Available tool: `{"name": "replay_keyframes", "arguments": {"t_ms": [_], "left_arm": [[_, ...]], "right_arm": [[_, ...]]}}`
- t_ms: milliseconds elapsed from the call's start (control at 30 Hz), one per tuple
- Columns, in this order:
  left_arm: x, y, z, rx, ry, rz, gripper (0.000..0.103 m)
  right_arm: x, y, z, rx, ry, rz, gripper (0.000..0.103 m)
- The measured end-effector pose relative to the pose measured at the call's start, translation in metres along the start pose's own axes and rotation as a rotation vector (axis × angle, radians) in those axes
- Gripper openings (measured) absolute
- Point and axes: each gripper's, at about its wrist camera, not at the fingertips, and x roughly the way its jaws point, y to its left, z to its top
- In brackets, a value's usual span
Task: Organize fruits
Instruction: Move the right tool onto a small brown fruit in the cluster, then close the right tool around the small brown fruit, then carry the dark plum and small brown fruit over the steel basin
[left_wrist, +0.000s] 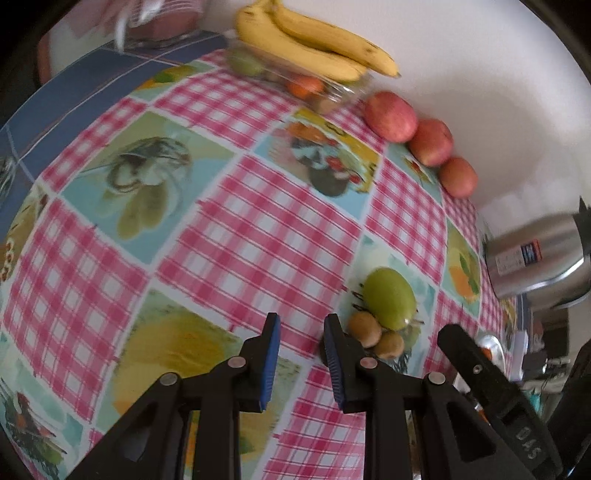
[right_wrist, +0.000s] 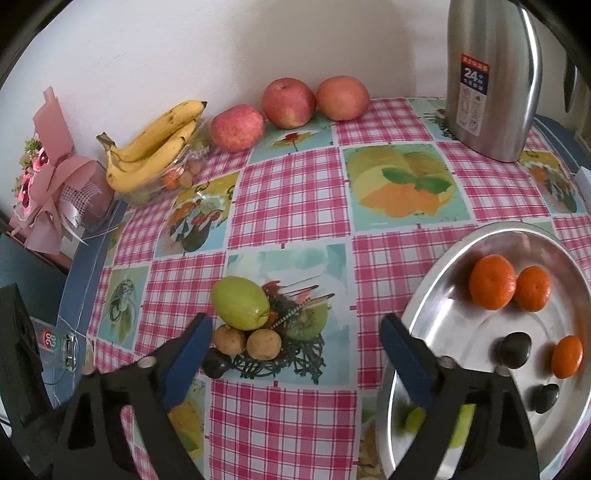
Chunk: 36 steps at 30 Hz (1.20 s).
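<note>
Right tool (right_wrist: 295, 345) spread, empty; centre on green fruit (right_wrist: 240, 302) at 11 o'clock, clear of small brown fruits (right_wrist: 229, 339); left tool (left_wrist: 301, 350) pressed together, empty.

A household dining corner, its table (right_wrist: 295, 192) pushed against a plain white wall (right_wrist: 147, 48).

A pink-checked oilcloth (left_wrist: 229, 236) printed with fruit pictures covers the table. On it stand a steel thermos jug (right_wrist: 487, 81) with a label, a bunch of bananas (right_wrist: 155, 147) lying over a clear plastic pack, three red apples (right_wrist: 288, 101) in a row along the wall, and a metal tray (right_wrist: 461, 332) holding mandarins. A pink-wrapped flower bouquet (right_wrist: 55, 166) sits at the table's far left end.
</note>
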Motion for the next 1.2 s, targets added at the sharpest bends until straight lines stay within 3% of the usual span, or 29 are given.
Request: {"name": "replay_keyframes", "arguments": {"t_ms": [67, 133, 233, 767, 1200], "left_arm": [[-0.002, 0.004, 0.002, -0.019, -0.007, -0.001, 0.026], [-0.003, 0.009, 0.003, -0.035, -0.011, -0.002, 0.026], [-0.003, 0.011, 0.005, -0.048, -0.012, -0.008, 0.026], [0.008, -0.002, 0.005, -0.024, 0.026, -0.071, 0.027], [0.019, -0.027, -0.003, 0.128, 0.077, -0.063, 0.03]], "right_arm": [[0.003, 0.002, -0.001, -0.005, 0.008, 0.015, 0.067], [0.007, 0.002, -0.003, -0.006, 0.02, 0.038, 0.064], [0.013, 0.006, -0.006, -0.013, 0.04, 0.069, 0.045], [0.041, 0.003, -0.017, 0.034, 0.095, 0.15, 0.026], [0.013, -0.019, -0.007, 0.112, 0.035, 0.141, 0.026]]}}
